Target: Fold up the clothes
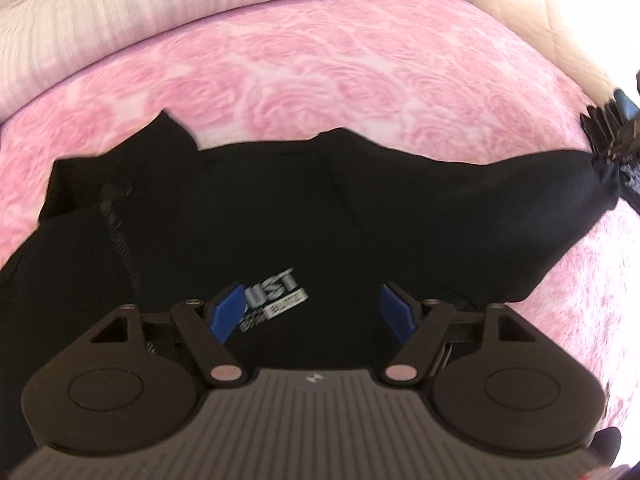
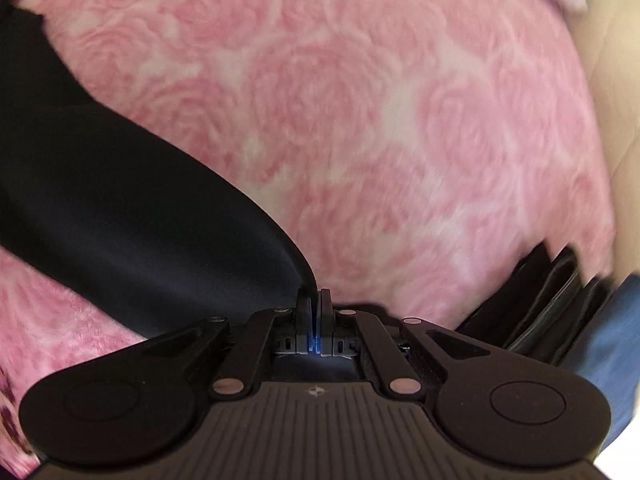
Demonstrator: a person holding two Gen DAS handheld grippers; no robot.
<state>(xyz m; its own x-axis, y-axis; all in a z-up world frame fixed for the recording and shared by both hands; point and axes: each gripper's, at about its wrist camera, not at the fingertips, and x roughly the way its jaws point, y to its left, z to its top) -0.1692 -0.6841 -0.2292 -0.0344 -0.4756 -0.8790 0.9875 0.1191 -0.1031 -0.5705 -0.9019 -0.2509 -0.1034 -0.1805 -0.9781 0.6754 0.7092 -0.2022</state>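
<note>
1. Left hand-held gripper (image 1: pixel 314 312): jaws wide, nothing between the blue pads (image 1: pixel 228 312), hovering over the printed logo (image 1: pixel 276 292) on the garment.
2. Right hand-held gripper (image 2: pixel 314 300): jaws pinched tight on a tip of black cloth, drawn taut toward the bed's right side.
3. One black garment (image 1: pixel 280 208), spread across the bed (image 1: pixel 320 72) near its front edge, zip (image 1: pixel 120 240) at left, far edge rumpled.
4. Beyond, toward the head of the bed: one pale pillow (image 1: pixel 160 4).
5. Near the right edge: dark folded cloth (image 2: pixel 532 308) and a blue piece (image 2: pixel 608 344), blurred, count unclear.
6. Judged progress: early; garment only being straightened, no clear fold visible; folding proper left to do.
</note>
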